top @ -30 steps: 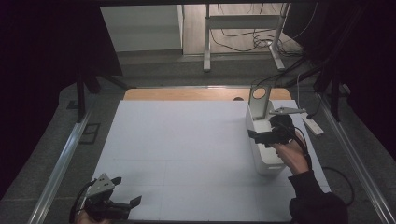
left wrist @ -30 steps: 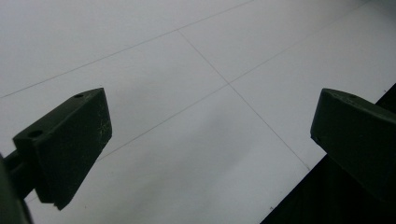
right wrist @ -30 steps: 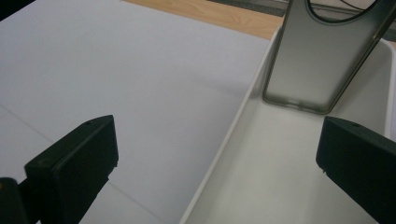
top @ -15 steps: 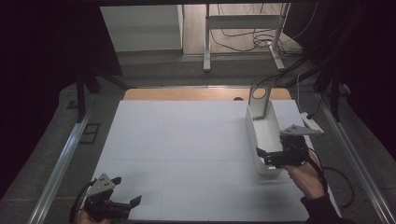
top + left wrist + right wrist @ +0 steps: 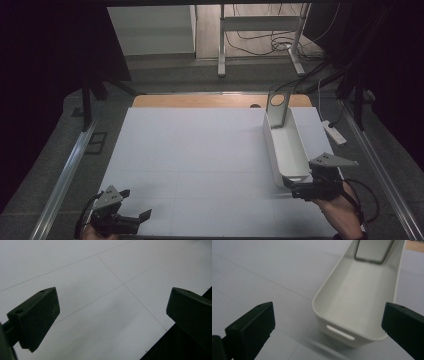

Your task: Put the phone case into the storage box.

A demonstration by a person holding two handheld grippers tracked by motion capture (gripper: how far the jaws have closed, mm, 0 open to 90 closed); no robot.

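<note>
The long white bin (image 5: 286,145) lies on the right side of the white table top (image 5: 200,150), running lengthwise away from the person, with a grey metal bracket (image 5: 277,106) standing up at its far end against the wooden strip (image 5: 200,101) along the table's back edge. The right gripper (image 5: 295,187) sits low at the table's near right, just before the bin's near end, its jaws pointing left and slightly forward past the bin's near corner; the hand (image 5: 337,205) holding it comes in from the bottom right with the forearm angled up toward the bin, and the grey three-cornered plate rides level on top. In the right gripper view the bin (image 5: 362,297) lies ahead between the two black jaws, which stand wide apart with nothing between them, and the near end wall with its slot handle (image 5: 340,332) faces the camera; the jaws do not touch the bin. The bin's inside is bare. The left gripper (image 5: 137,220) rests at the near left corner of the table, well apart from the bin, pointing right along the front edge, tilted down toward the surface. In the left gripper view its jaws are spread wide over the plain table top (image 5: 100,290) and hold nothing.
</note>
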